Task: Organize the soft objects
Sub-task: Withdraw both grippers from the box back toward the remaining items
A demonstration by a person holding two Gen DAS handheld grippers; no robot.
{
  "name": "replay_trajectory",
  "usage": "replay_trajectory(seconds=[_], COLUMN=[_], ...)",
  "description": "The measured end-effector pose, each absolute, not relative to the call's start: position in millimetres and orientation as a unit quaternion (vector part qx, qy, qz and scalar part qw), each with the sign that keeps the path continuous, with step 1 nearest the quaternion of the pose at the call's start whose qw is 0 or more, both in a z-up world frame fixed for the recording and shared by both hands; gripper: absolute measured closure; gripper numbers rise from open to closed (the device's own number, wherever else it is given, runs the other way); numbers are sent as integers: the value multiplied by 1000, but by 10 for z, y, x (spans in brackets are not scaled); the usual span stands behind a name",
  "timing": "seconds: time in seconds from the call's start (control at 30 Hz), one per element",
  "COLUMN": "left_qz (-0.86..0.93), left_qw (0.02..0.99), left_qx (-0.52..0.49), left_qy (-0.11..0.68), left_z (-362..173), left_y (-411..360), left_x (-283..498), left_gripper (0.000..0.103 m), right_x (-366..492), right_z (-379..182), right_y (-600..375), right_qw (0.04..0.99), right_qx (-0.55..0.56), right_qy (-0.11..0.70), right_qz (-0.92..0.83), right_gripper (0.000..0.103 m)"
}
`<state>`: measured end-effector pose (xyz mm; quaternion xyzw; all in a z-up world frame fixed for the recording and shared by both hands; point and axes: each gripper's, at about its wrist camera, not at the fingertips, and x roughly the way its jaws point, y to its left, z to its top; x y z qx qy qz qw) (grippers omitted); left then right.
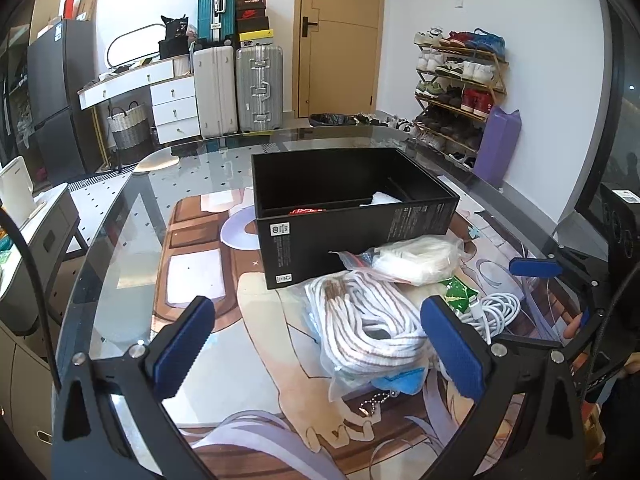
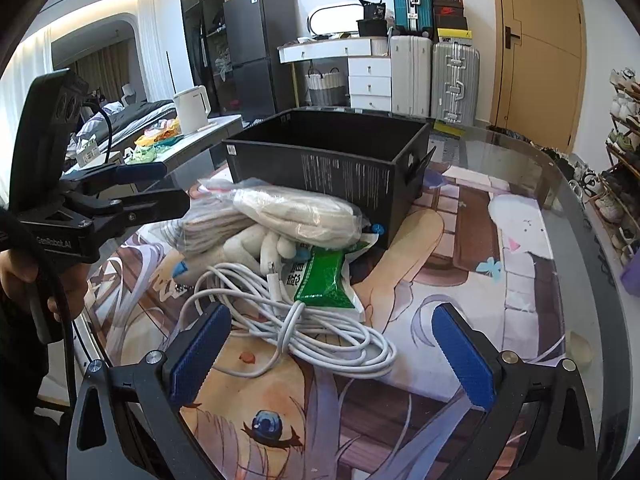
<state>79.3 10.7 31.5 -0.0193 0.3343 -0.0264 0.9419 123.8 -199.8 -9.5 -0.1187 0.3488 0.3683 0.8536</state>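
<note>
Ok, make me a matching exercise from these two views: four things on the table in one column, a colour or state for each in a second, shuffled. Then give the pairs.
Things
1. box
2. cable
3. sachet
4. left gripper

Descriptions
A. green
B. open, holding nothing
C. white, loosely coiled
D. black, open-topped

Pairs: 1-D, 2-C, 3-A, 4-B

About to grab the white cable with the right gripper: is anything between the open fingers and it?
Nothing visible. The right gripper hangs open just before the white cable, which lies bare on the mat, its far loops overlapping the green packet.
</note>
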Motion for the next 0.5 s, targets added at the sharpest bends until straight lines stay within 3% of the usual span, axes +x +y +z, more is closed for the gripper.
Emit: replay_trajectory(seconds=[0.5], left_qz=[-45], left_qw=[936], left_qx=[-11], left_qy=[348], left_z=[286], left_y=[4], left_x=[805], left_gripper=[0], right_x=[1383], right_z=[-226], right_y=[-1957], right_qw=[844], right_qx=[-105], right_qy=[388], right_qz=[354], right_gripper=[1])
